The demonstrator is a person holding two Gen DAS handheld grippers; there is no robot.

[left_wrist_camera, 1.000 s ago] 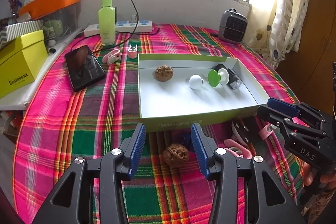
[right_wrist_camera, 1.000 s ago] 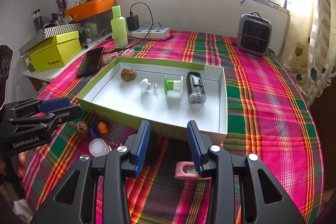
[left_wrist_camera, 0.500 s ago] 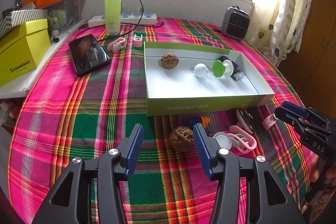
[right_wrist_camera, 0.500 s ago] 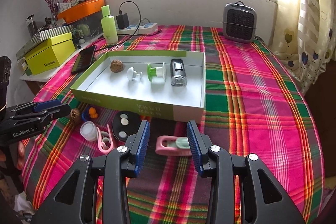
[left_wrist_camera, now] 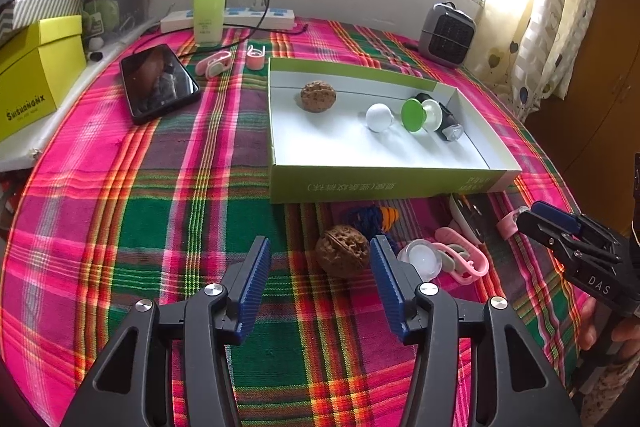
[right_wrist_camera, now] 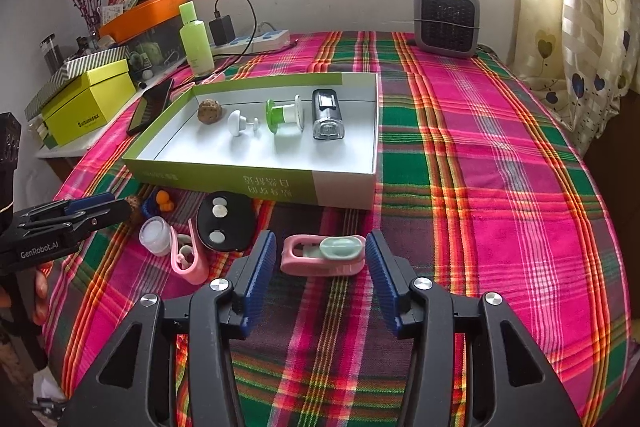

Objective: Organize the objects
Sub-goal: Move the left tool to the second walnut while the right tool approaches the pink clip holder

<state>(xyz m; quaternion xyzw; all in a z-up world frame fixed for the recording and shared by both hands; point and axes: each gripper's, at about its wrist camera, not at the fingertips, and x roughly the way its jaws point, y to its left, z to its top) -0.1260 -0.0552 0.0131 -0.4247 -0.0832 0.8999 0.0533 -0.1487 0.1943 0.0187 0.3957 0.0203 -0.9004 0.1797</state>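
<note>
Here the pink clip [right_wrist_camera: 322, 254] lies flat on the plaid cloth [right_wrist_camera: 500, 187], long axis crosswise between the right gripper [right_wrist_camera: 320, 259]'s jaws, which have just been widening and stand clear of it. The left gripper [left_wrist_camera: 320, 259], likewise just spreading, frames a walnut [left_wrist_camera: 342, 255] without touching it, apparently. Behind both sits the green box [right_wrist_camera: 256, 183]; a heater [right_wrist_camera: 447, 19] stands under the window.
</note>
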